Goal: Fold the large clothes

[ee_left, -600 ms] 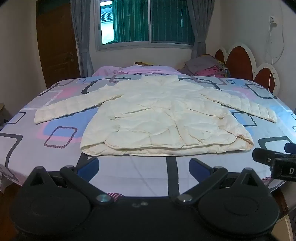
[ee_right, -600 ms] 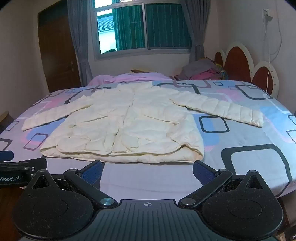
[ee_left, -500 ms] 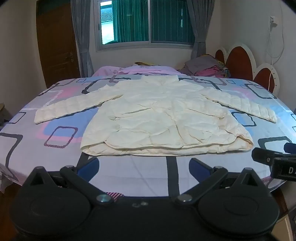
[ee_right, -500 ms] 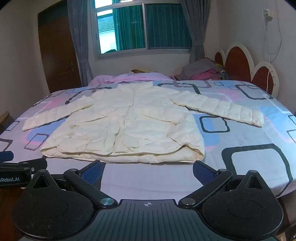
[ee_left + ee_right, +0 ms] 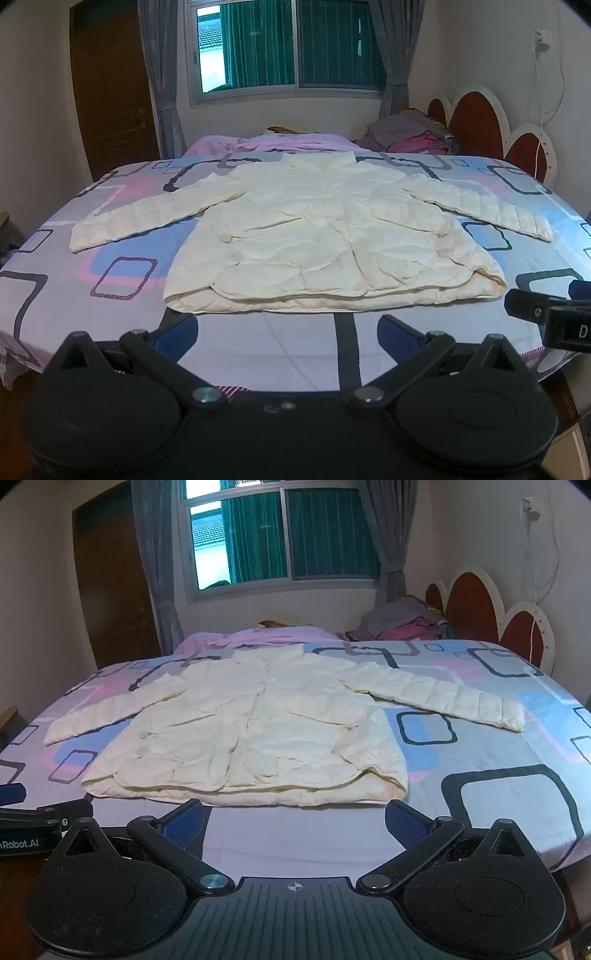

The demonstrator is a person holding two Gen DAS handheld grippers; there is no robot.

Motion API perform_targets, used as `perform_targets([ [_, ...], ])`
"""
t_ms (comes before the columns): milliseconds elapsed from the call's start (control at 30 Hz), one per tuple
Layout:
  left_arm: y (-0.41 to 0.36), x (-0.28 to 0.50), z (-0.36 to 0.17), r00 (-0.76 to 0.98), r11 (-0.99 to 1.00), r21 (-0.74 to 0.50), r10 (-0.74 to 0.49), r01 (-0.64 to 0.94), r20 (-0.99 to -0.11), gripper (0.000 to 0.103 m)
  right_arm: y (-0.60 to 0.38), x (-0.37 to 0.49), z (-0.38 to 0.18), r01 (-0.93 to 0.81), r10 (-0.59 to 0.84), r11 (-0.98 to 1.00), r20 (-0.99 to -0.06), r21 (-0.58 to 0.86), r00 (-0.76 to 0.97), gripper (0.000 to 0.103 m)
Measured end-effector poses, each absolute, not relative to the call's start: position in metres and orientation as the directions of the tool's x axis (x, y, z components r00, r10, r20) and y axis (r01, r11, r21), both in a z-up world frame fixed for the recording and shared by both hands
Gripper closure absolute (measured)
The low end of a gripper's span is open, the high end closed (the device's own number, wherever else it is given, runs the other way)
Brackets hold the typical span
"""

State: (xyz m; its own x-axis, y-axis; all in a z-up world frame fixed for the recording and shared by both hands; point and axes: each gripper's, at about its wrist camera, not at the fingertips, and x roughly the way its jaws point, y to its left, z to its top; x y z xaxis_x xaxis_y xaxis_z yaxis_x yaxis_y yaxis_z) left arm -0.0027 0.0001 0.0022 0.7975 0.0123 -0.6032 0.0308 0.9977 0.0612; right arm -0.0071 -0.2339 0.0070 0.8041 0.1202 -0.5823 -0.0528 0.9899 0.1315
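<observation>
A cream quilted jacket [image 5: 325, 236] [image 5: 255, 734] lies flat on the bed, front up, collar toward the window and both sleeves spread sideways. My left gripper [image 5: 286, 330] hovers over the bed's near edge, just short of the jacket's hem, open with nothing between its blue pads. My right gripper [image 5: 293, 821] hangs beside it at the same edge, also open and holding nothing. Each gripper's tip shows at the side of the other's view: the right one [image 5: 546, 314] and the left one [image 5: 33, 812].
The bed [image 5: 74, 280] has a sheet patterned with blue, pink and black squares. A pile of clothes [image 5: 410, 134] sits at the far right by the red and white headboard [image 5: 476, 122]. A window, grey curtains and a brown door [image 5: 110, 88] stand behind.
</observation>
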Motion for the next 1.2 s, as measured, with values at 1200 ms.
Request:
perform_targets([
  [1200,-0.006,-0.001,0.002,0.797,0.997,0.067,0.022,0.024,-0.604,0.0,-0.244,-0.005,0.009,-0.051,0.127,0.988,-0.575,0.147,0.808,0.0],
])
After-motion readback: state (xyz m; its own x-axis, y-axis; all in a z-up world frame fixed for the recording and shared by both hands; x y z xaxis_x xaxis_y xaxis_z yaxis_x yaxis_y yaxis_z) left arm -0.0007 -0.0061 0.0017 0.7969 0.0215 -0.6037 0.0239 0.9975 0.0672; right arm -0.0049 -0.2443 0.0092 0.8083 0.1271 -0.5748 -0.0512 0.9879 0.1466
